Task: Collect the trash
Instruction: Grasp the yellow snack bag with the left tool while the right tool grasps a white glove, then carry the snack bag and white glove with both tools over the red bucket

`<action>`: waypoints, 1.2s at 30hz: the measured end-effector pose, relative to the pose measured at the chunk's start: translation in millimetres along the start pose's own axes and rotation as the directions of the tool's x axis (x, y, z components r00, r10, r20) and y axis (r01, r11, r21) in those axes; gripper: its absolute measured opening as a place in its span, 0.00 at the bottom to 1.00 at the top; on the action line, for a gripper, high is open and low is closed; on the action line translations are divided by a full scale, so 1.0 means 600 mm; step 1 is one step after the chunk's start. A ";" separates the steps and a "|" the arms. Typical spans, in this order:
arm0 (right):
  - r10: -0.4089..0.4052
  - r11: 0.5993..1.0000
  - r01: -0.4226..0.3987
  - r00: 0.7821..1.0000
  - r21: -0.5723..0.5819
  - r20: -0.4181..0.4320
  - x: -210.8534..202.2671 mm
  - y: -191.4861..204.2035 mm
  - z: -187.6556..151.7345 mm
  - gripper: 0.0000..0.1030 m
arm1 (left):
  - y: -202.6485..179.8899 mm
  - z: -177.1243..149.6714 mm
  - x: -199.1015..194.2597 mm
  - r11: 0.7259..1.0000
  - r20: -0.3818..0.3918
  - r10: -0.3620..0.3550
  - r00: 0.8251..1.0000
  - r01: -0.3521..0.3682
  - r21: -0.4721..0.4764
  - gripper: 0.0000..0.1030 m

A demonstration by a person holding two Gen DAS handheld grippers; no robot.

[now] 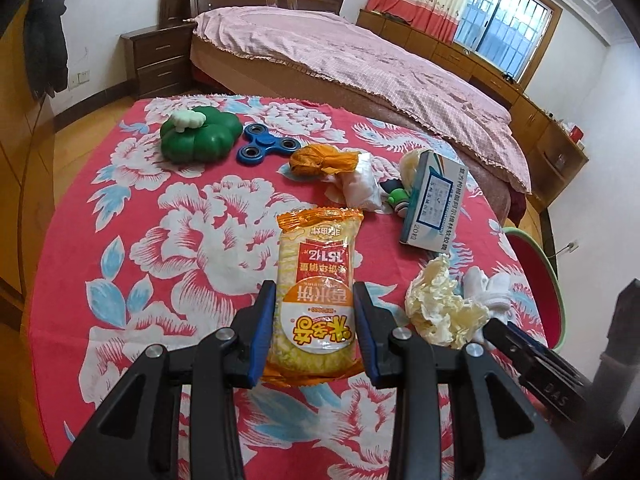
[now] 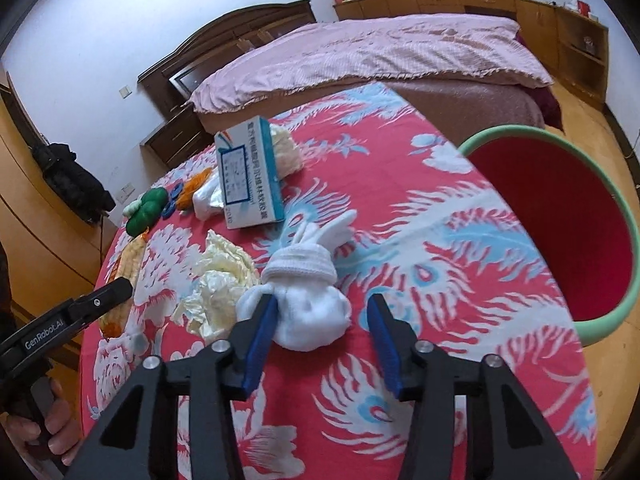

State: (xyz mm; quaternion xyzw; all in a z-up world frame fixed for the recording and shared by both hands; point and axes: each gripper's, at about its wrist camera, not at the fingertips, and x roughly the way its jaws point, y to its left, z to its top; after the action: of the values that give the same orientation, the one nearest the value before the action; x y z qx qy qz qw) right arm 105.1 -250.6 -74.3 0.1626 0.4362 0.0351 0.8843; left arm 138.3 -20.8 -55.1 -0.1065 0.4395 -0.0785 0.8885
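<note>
An orange rice-cracker packet lies on the red floral tablecloth. My left gripper straddles its near end, jaws apart, each pad beside an edge of the packet. My right gripper is open over a balled white sock; its left finger touches the sock. A crumpled cream wrapper lies between the two grippers. A blue-and-white medicine box, orange crumpled plastic and white tissue lie farther back.
A red bin with a green rim stands at the table's right edge. A green pumpkin toy and a blue fidget spinner sit at the far left. A bed stands beyond the table.
</note>
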 end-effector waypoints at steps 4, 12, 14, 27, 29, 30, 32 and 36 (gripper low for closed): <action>0.024 1.000 -0.024 1.000 0.004 -0.020 0.010 0.006 -0.002 0.35 | 0.002 -0.003 -0.004 1.000 0.000 -0.007 1.000 0.007 0.003 0.37; 0.012 1.000 -0.012 1.000 -0.002 0.016 -0.011 0.017 -0.009 0.19 | -0.003 -0.015 -0.023 1.000 0.006 -0.027 1.000 0.027 0.012 0.37; 0.009 1.000 -0.009 0.999 0.001 0.032 -0.022 0.016 -0.010 0.19 | -0.007 -0.015 -0.030 0.999 0.016 -0.038 0.999 0.037 0.017 0.37; -0.039 0.999 0.037 0.988 0.015 0.152 -0.119 0.000 -0.008 0.19 | -0.066 -0.030 -0.072 0.988 0.016 -0.135 0.991 0.134 0.080 0.37; -0.042 0.999 0.039 0.985 0.020 0.168 -0.133 -0.007 -0.007 0.19 | -0.077 -0.031 -0.076 0.984 0.008 -0.153 0.988 0.152 0.090 0.37; -0.047 0.999 0.043 0.983 0.022 0.177 -0.140 -0.010 -0.006 0.19 | -0.084 -0.030 -0.077 0.982 0.003 -0.163 0.987 0.162 0.094 0.37; -0.050 0.999 0.046 0.980 0.028 0.194 -0.154 -0.020 -0.003 0.19 | -0.099 -0.030 -0.079 0.979 -0.006 -0.175 0.985 0.175 0.107 0.37; -0.059 0.997 0.049 0.973 0.051 0.222 -0.174 -0.043 0.004 0.19 | -0.138 -0.030 -0.079 0.969 -0.026 -0.197 0.980 0.199 0.147 0.37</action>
State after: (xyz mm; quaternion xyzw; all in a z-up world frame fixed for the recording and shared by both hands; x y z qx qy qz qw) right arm 40.3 -296.9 -1.8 0.1735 0.3388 -0.0174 0.9245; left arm 91.7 -91.5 -7.9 -0.0825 0.4247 -0.2001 0.8791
